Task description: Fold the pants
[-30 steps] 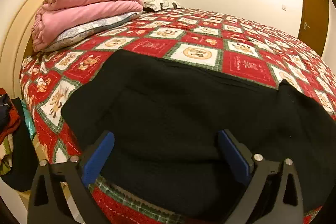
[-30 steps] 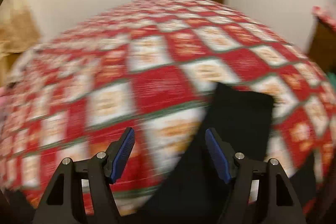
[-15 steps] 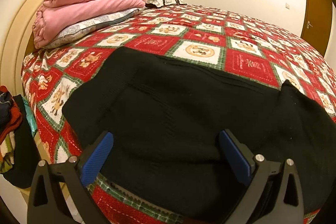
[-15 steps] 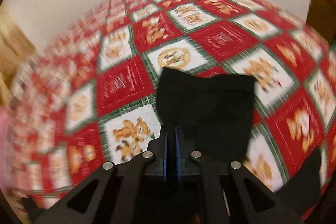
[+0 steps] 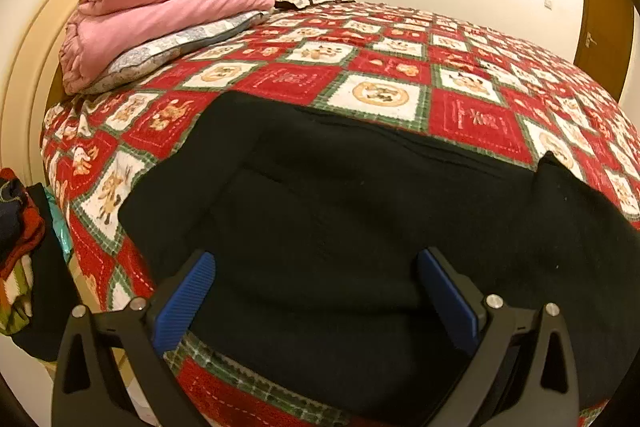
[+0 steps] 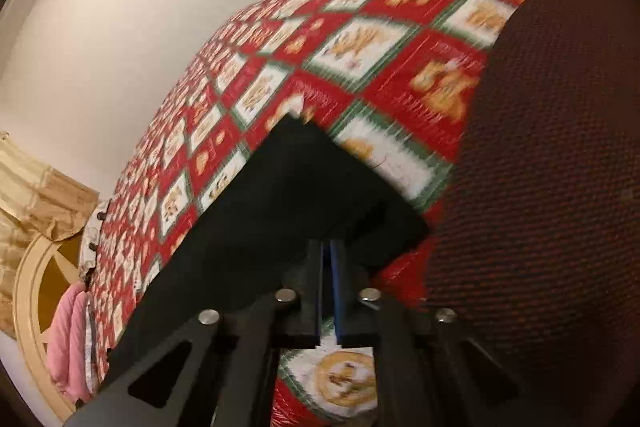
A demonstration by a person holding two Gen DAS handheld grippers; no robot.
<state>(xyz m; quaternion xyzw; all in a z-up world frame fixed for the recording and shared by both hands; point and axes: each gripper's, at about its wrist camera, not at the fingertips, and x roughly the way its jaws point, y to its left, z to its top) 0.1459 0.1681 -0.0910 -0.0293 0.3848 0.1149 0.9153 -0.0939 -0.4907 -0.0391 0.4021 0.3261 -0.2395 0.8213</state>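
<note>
Black pants (image 5: pixel 360 211) lie spread on the red and white patchwork bedspread (image 5: pixel 472 119), reaching to the bed's near edge. My left gripper (image 5: pixel 316 259) hovers just above them, open, its blue pads (image 5: pixel 188 295) wide apart with nothing pinched. In the right wrist view my right gripper (image 6: pixel 330 245) is shut on the end of a black pant leg (image 6: pixel 280 195), which lifts off the bedspread (image 6: pixel 360 39) and fans out beyond the fingertips. The picture is tilted and blurred by motion.
A folded pink blanket (image 5: pixel 160 11) on a pale pillow (image 5: pixel 180 43) lies by the cream headboard (image 5: pixel 32 67). Clothes are piled (image 5: pixel 20 227) off the bed's left side. A brown door (image 5: pixel 604 19) stands at the far right. Dark woven cloth (image 6: pixel 552 187) fills the right wrist view's right side.
The right gripper closed on the pant leg's end, then swung across the bed with it while rolling, so its view now tilts. The left gripper stayed put, open.
</note>
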